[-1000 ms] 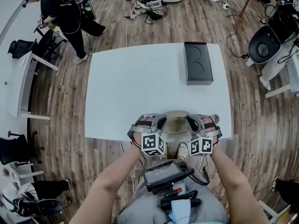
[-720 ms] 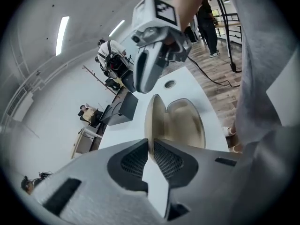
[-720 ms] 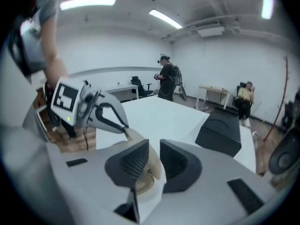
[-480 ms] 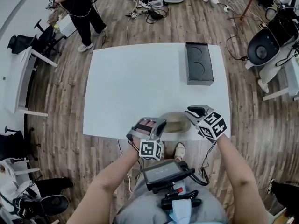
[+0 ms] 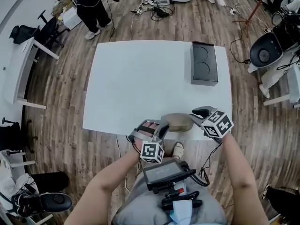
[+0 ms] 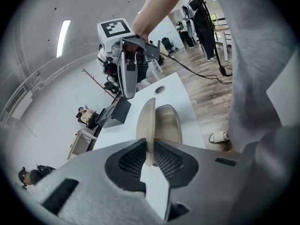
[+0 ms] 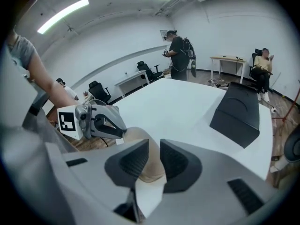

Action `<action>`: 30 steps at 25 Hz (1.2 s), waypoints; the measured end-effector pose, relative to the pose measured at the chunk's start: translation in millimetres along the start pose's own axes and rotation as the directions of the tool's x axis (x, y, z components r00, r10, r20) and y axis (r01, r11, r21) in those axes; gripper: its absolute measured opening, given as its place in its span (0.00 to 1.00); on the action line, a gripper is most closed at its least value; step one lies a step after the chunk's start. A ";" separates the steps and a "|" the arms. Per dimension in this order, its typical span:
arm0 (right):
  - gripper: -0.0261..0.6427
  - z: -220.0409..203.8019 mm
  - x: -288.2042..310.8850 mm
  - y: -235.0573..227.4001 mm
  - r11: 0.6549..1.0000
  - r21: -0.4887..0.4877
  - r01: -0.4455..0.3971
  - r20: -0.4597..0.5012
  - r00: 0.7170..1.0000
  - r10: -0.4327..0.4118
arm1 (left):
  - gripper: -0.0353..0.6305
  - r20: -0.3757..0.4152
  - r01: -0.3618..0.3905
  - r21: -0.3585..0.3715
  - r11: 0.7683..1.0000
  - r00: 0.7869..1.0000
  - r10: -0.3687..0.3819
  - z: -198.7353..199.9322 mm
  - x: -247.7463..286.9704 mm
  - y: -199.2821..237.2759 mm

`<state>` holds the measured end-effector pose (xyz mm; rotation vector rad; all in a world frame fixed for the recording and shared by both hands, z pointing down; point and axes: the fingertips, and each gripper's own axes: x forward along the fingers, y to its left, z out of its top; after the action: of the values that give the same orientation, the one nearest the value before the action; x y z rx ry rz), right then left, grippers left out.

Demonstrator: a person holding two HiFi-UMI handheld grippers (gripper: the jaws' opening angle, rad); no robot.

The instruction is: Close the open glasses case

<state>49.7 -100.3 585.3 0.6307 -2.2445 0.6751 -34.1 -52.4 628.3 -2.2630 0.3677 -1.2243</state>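
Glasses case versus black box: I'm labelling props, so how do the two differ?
The glasses case is tan and rounded; the black box is rectangular with two round outlines on top. The glasses case lies at the near edge of the white table; the black box sits by the far right corner. Both are on that table.

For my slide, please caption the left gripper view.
Left gripper shut on the glasses case; right gripper at its far end.

Bright, even light — fisheye-bent edges
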 end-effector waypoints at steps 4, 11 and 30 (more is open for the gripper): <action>0.11 -8.5 5.2 6.8 1.000 0.010 -0.018 -0.021 1.000 0.018 | 0.12 -0.006 0.033 -0.021 0.999 0.999 -0.034 -2.2 -3.4 -10.3; 0.27 -12.3 28.3 40.5 0.963 -0.245 -0.109 -0.169 0.983 0.068 | 0.12 -0.025 0.082 -0.021 0.996 0.996 -0.082 -1.5 -7.2 -21.9; 0.42 -36.9 58.2 44.4 0.846 -0.498 -0.188 -0.415 0.909 -0.042 | 0.12 -0.058 0.106 -0.004 0.994 0.993 -0.106 -2.0 5.4 -40.2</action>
<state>3.5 -58.2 638.4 0.1032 -1.9280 0.1677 -33.4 -22.6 656.0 -2.2764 0.2729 -1.3464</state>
